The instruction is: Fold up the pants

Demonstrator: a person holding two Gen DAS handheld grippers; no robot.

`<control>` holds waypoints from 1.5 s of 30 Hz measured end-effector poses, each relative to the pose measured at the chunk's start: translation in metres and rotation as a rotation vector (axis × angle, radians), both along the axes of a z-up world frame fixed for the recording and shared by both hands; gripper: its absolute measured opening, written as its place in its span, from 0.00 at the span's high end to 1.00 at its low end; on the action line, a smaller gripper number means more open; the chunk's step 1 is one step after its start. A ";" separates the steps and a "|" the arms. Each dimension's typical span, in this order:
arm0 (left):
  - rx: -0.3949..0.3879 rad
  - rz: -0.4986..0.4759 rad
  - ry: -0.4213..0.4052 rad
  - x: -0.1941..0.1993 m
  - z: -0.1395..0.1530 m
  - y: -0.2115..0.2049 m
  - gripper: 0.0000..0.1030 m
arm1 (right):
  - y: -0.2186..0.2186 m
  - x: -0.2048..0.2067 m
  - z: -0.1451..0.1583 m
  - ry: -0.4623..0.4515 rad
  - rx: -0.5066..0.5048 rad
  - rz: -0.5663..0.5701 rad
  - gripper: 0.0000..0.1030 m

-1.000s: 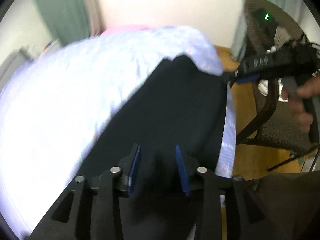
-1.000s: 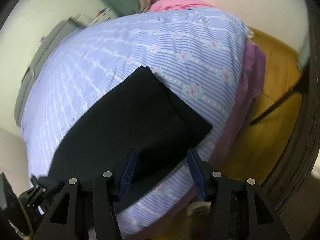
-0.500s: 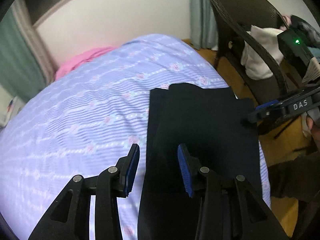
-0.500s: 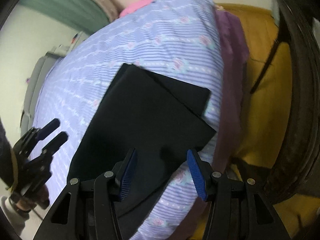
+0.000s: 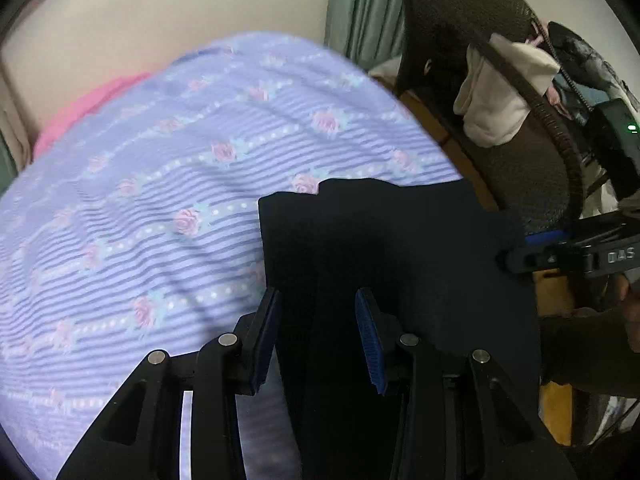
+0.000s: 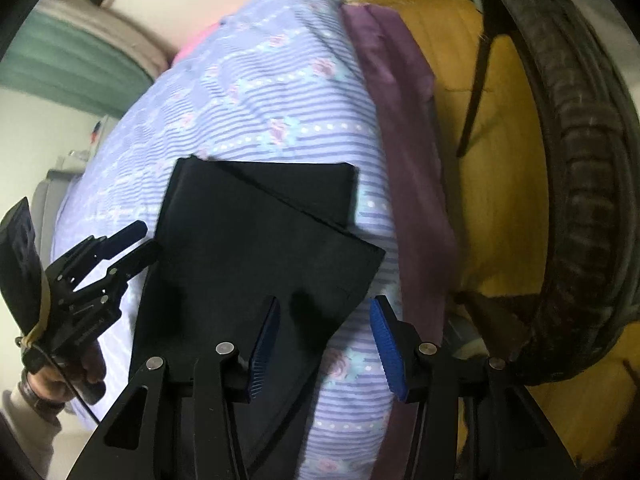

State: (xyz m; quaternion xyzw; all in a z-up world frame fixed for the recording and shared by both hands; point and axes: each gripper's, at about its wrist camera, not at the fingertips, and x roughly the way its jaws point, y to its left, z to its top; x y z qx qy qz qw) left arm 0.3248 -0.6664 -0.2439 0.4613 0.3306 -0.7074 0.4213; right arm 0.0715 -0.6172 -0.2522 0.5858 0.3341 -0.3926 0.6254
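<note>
Black pants (image 5: 392, 264) lie folded in layers on a bed with a lilac flowered sheet (image 5: 168, 208), near its edge. My left gripper (image 5: 316, 340) hangs over the pants' left edge, pads apart, no cloth pinched between them. From the right wrist view it shows at the left (image 6: 138, 244), fingers spread beside the cloth. My right gripper (image 6: 326, 350) hovers over the near right corner of the pants (image 6: 248, 248). Its jaws are closing, with that corner below the gap and the pads off it. Its tip (image 5: 520, 252) also shows at the pants' right edge.
A dark wicker chair (image 5: 516, 152) holding a white cloth (image 5: 496, 108) stands close to the bed's right side on a wooden floor (image 6: 480, 128). A maroon layer (image 6: 412, 168) hangs along the bed edge. A pink cloth (image 5: 92, 116) lies at the far end by the wall.
My left gripper swung across the bed to the pants' left edge and now shows close beside them in the right wrist view. My right gripper rolled and sank a little; its pads narrowed.
</note>
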 end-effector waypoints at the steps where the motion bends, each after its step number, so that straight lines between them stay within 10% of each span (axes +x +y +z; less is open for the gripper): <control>1: 0.022 0.004 0.009 0.002 -0.006 -0.005 0.63 | -0.002 -0.001 -0.002 -0.006 0.007 -0.015 0.54; 5: 0.056 -0.007 0.055 0.001 -0.012 -0.011 0.79 | -0.006 0.000 -0.002 -0.041 -0.009 -0.010 0.93; 8: 0.050 -0.041 0.051 -0.008 -0.014 -0.006 0.87 | -0.002 0.004 0.012 -0.026 -0.074 0.024 0.94; 21: -0.046 0.073 0.006 0.007 0.007 -0.013 0.96 | -0.017 0.015 0.042 -0.016 -0.226 0.108 0.95; 29: -0.017 0.107 -0.025 0.010 -0.017 -0.015 0.94 | -0.037 0.024 0.003 -0.010 -0.153 0.138 0.95; 35: -0.080 0.121 -0.076 0.006 -0.006 0.001 0.59 | -0.032 0.026 0.003 0.051 -0.159 0.177 0.89; 45: -0.137 0.299 -0.096 0.030 0.048 0.056 0.59 | -0.029 0.025 0.033 0.233 -0.251 0.208 0.68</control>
